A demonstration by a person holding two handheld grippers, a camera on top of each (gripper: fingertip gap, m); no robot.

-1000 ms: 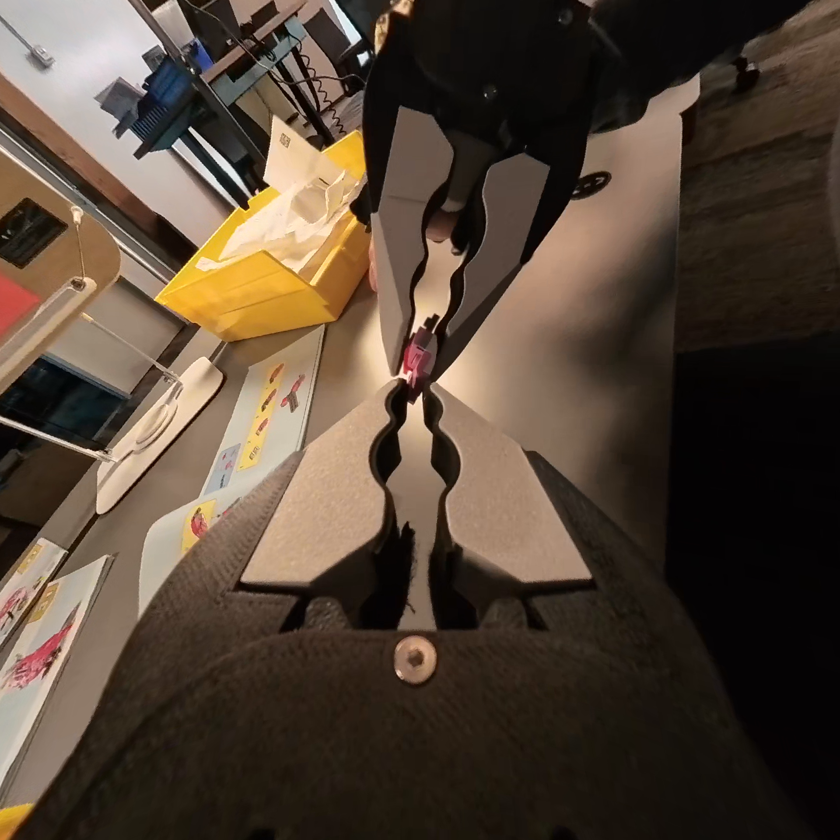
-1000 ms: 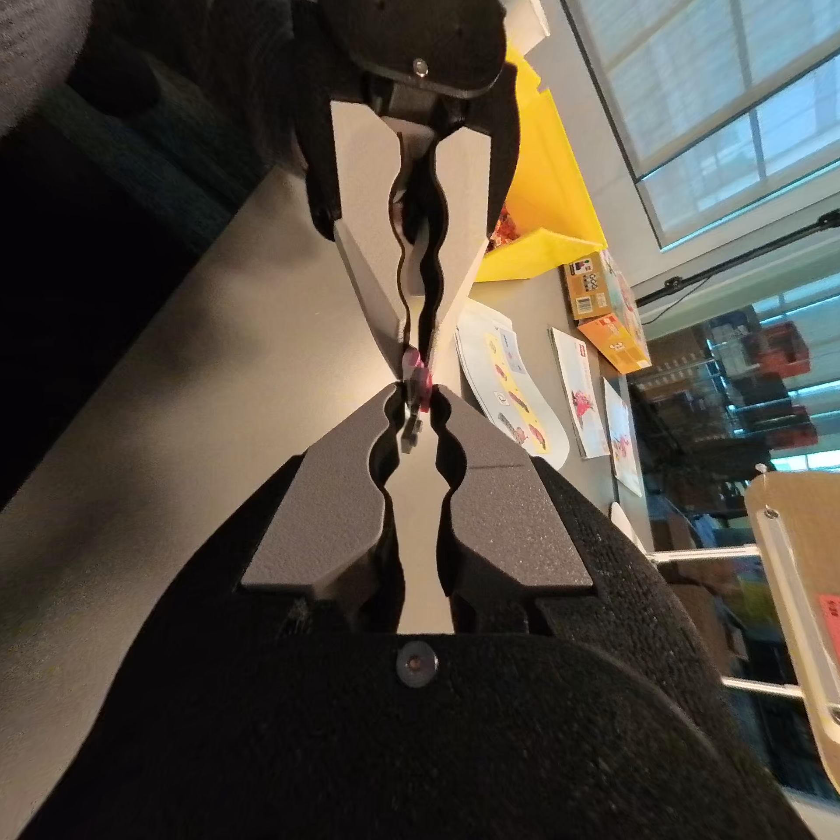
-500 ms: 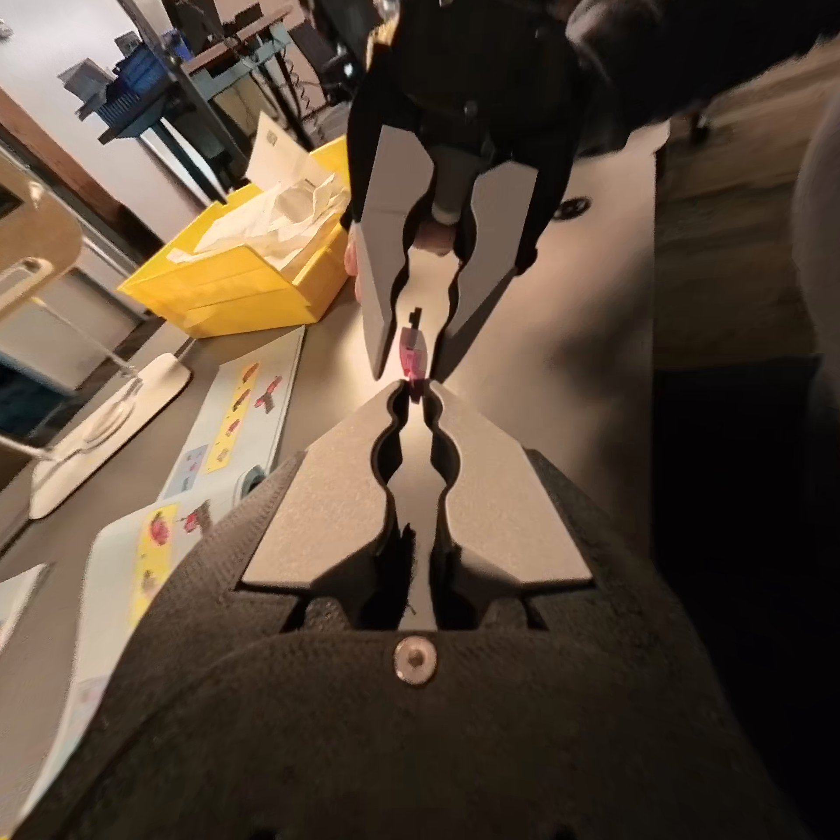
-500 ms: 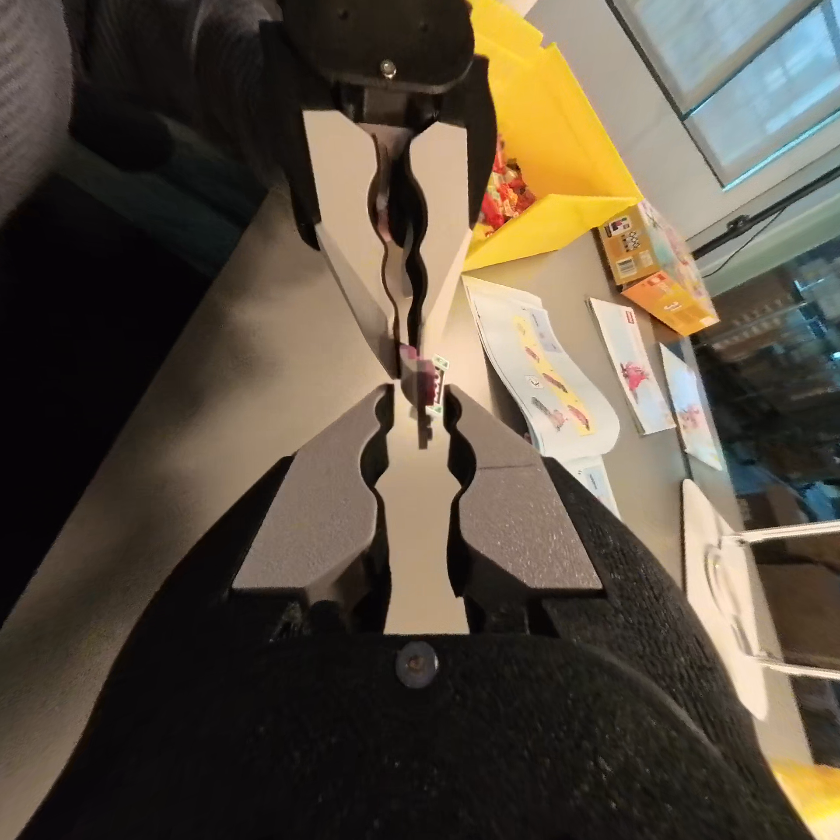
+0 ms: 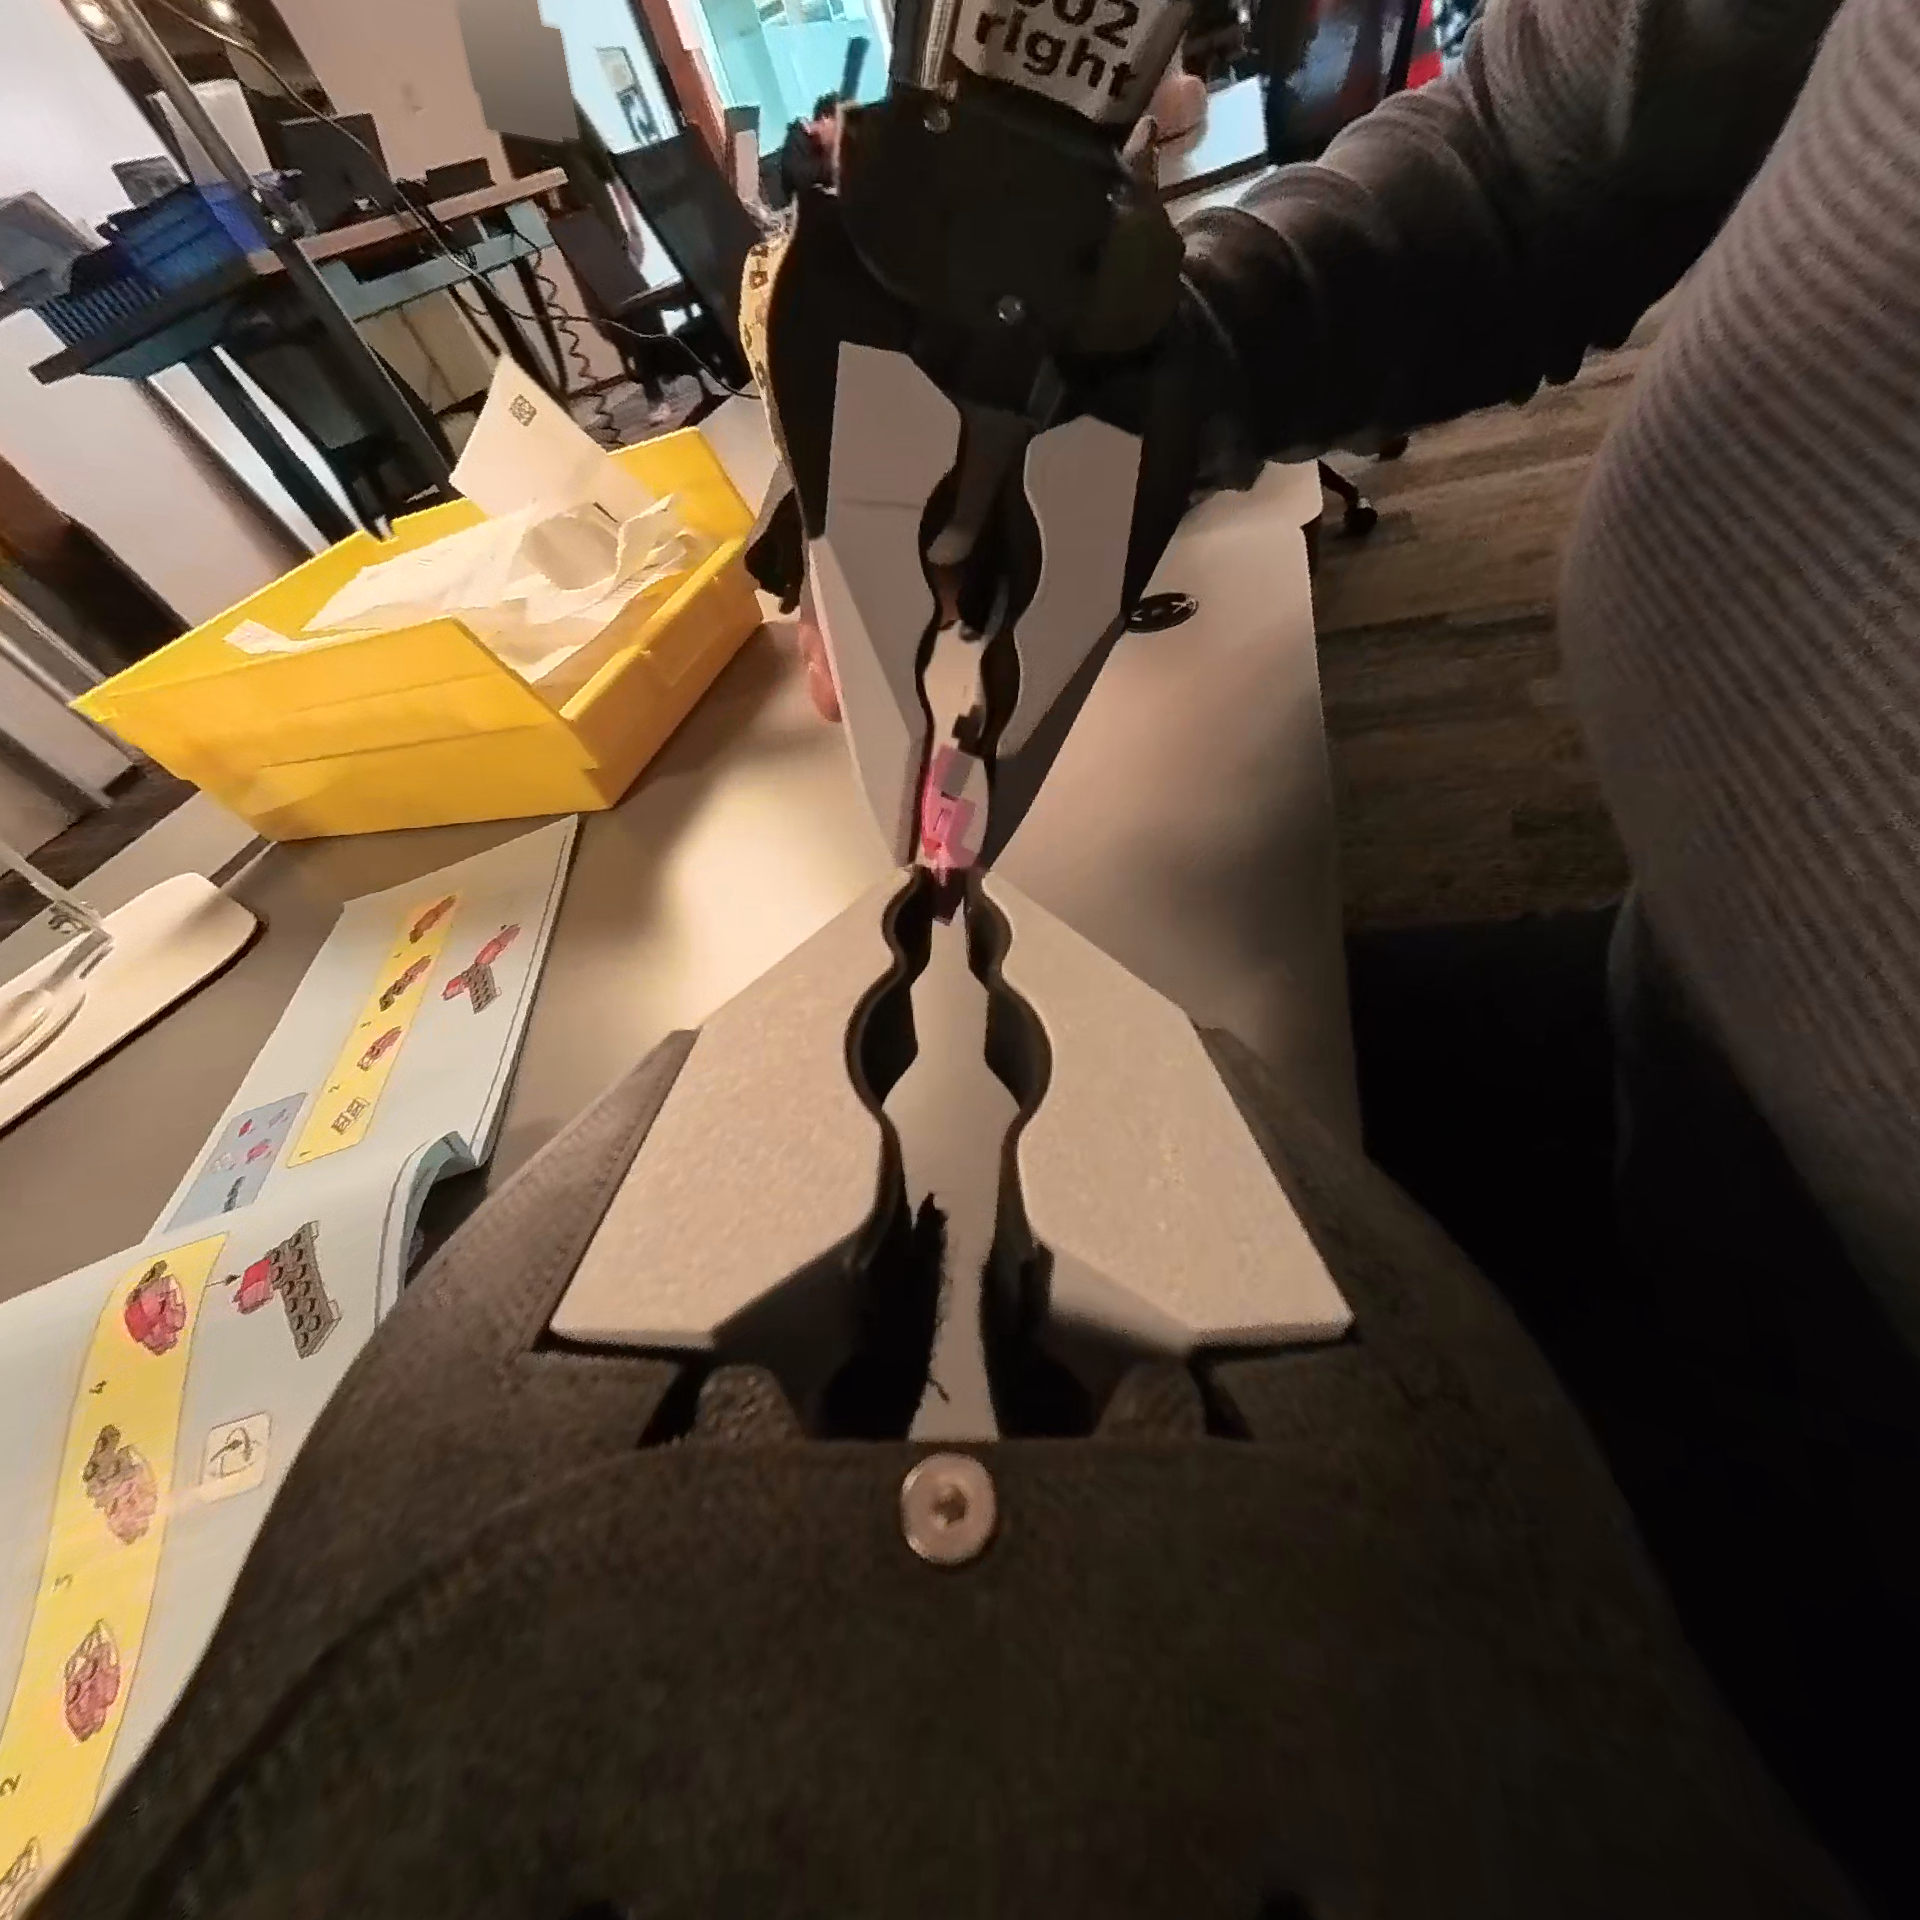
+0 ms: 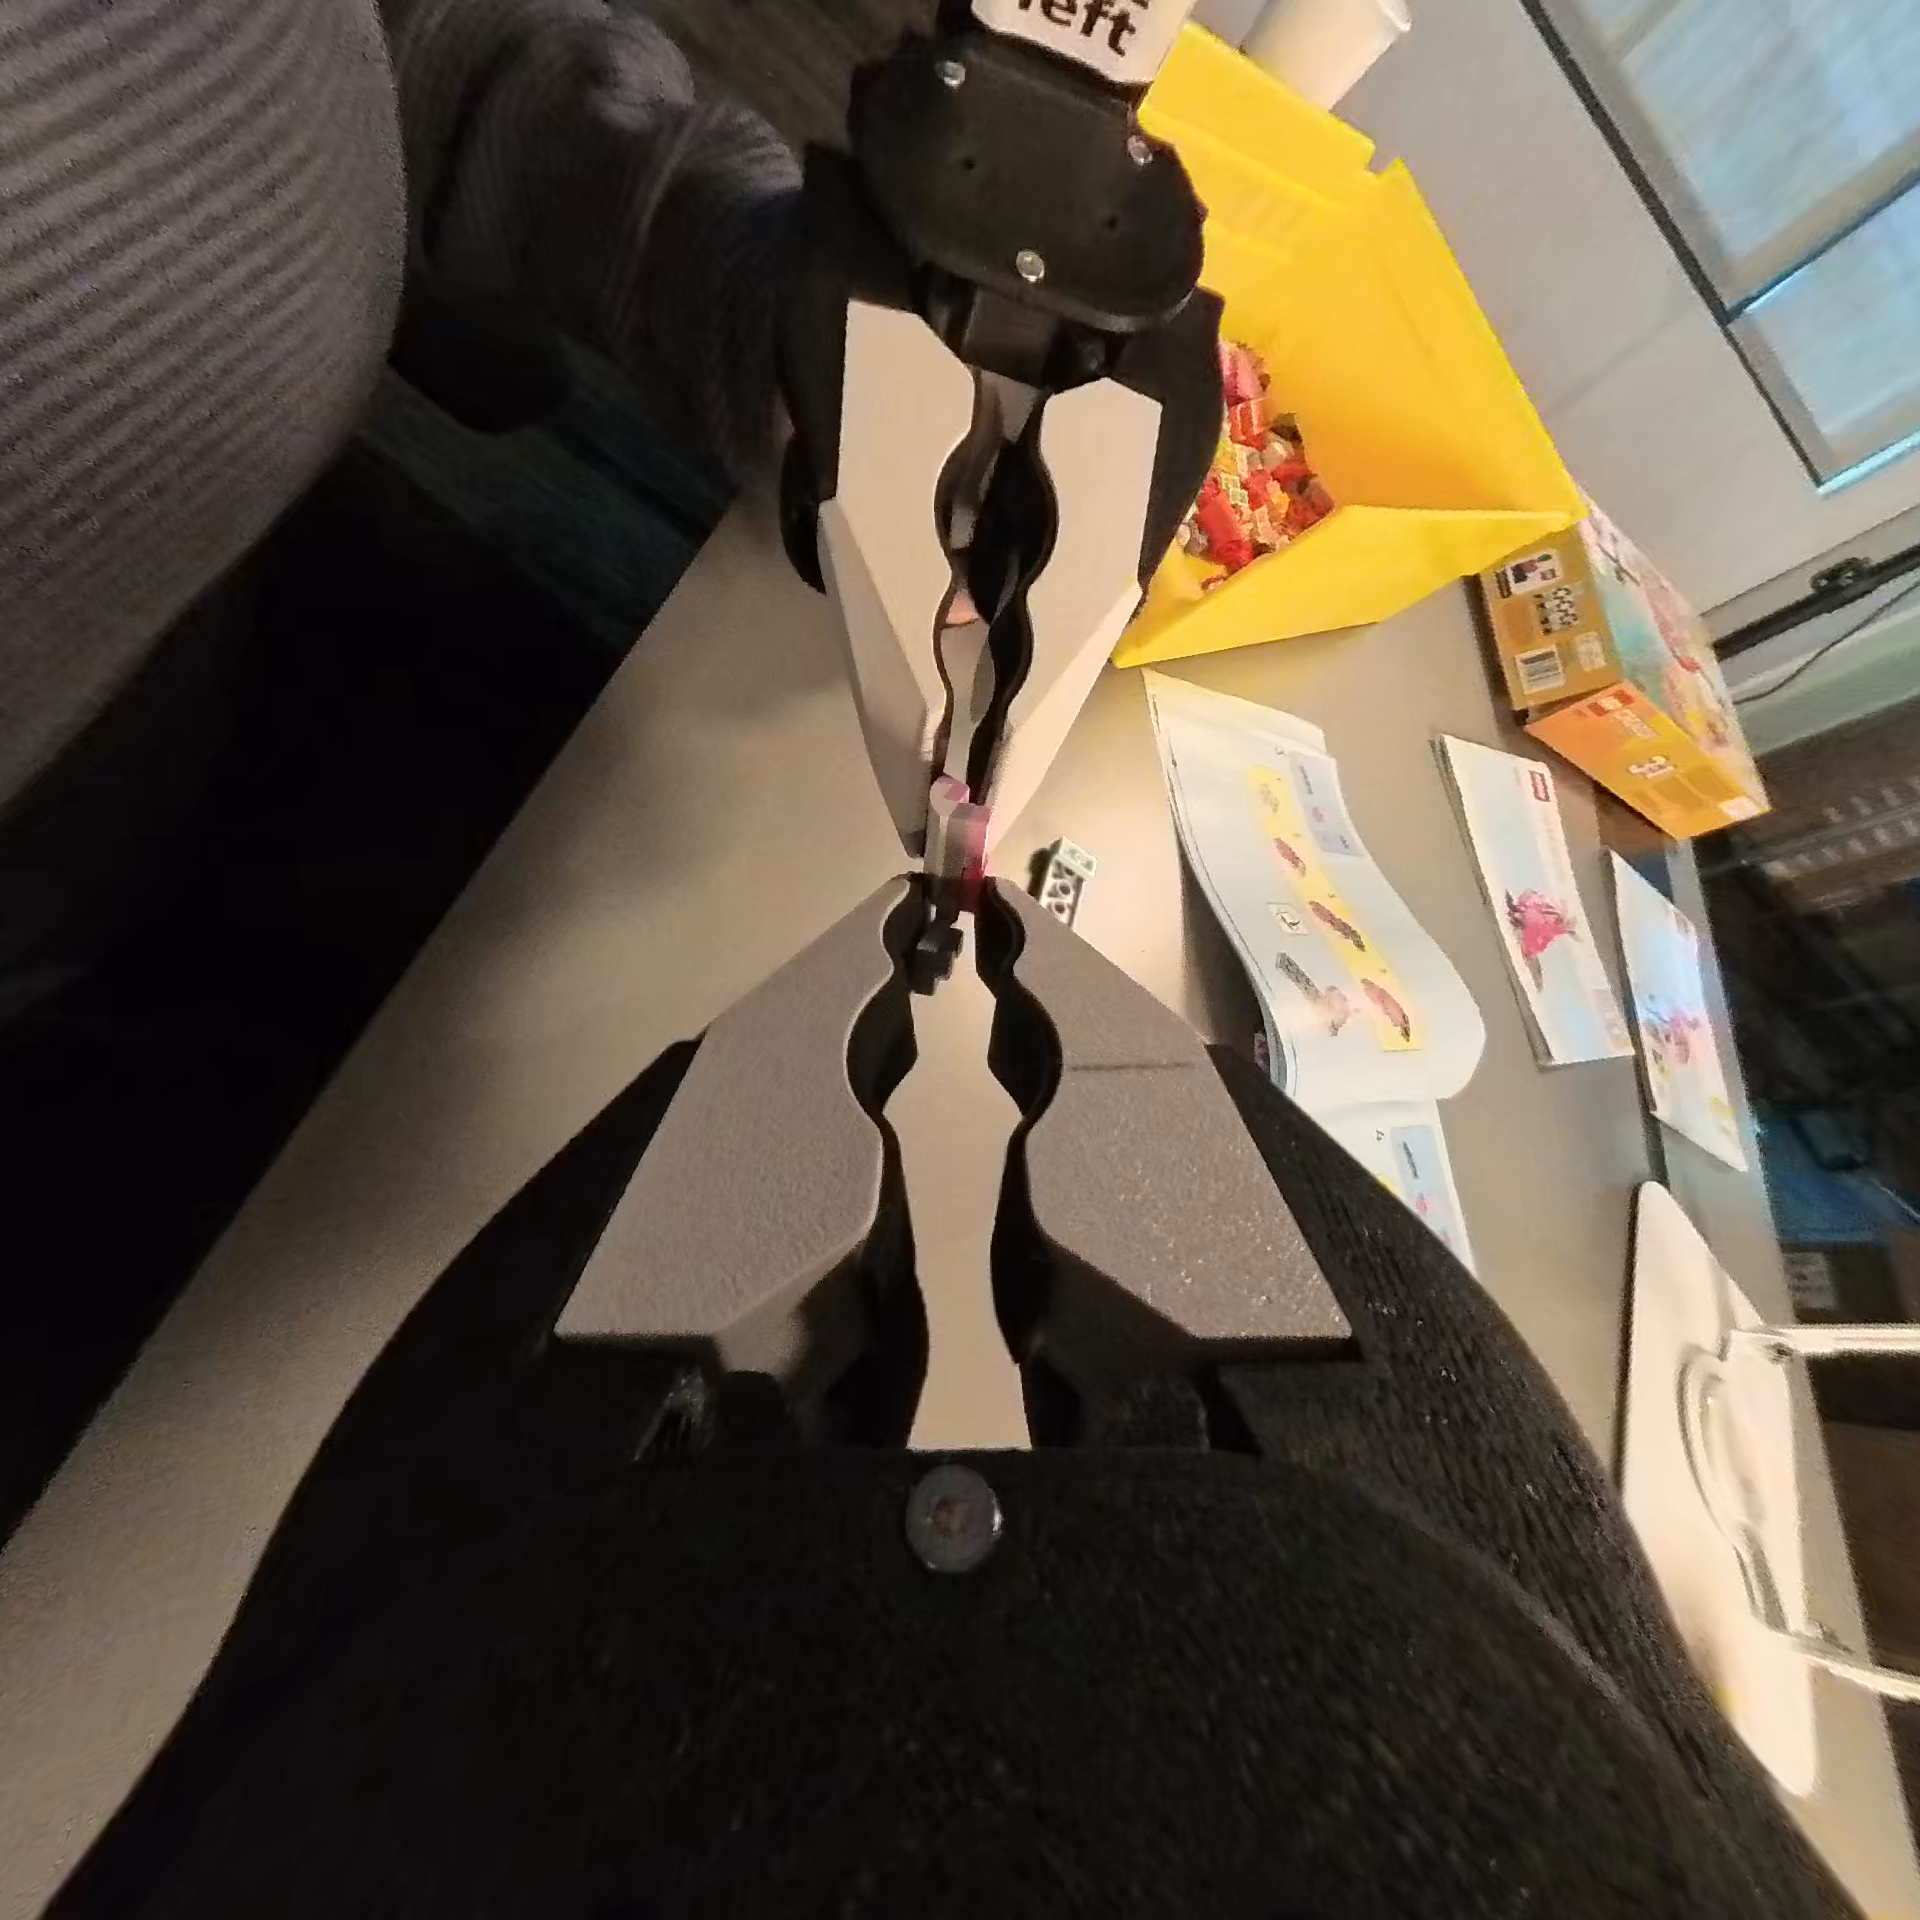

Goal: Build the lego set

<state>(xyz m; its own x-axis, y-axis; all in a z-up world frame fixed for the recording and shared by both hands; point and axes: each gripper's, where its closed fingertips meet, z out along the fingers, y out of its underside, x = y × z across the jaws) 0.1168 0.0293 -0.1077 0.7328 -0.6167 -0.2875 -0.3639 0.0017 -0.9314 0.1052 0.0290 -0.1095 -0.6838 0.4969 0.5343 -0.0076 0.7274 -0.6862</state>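
Your two grippers meet tip to tip over the table (image 6: 623, 790), clamping a small brick assembly (image 5: 948, 821) between them, with an instruction booklet (image 6: 1340, 914) lying just beside.

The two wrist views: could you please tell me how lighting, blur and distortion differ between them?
Left wrist view: warm glare on the grey tabletop, the small pink brick piece slightly blurred; right wrist view: darker, dim left side, fisheye bending, smeared clear acrylic stand at right edge.

A small pink-and-grey brick assembly (image 5: 948, 821) is pinched tip-to-tip between both tools, above the table.
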